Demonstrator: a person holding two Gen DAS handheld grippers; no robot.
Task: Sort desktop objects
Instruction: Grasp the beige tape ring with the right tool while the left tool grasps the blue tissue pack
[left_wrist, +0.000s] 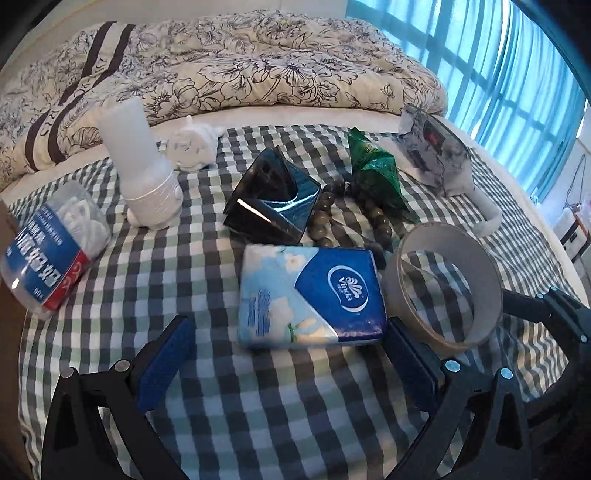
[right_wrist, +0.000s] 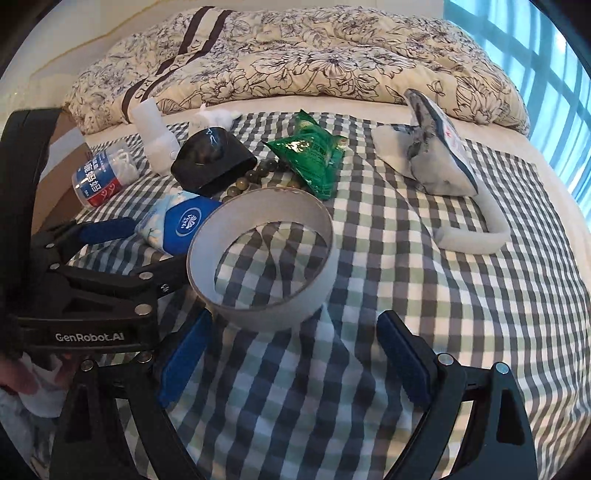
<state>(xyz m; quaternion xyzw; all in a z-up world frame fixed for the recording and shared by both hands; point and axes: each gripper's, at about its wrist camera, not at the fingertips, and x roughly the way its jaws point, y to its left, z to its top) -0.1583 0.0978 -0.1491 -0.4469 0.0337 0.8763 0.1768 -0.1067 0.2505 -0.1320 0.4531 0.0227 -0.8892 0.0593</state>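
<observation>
Reading "Vinda" on tissue pack (left_wrist: 314, 295).

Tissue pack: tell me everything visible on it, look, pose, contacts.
The tissue pack is a soft plastic-wrapped packet, pale blue with white flowers and a dark blue panel bearing a white oval logo. It looks sealed and slightly puffy, and lies flat on the checked cloth. The bead string lies just behind it and the tape ring beside it; whether they touch is unclear. The open left hand-held gripper has a finger on either side of it, not yet closed.
</observation>
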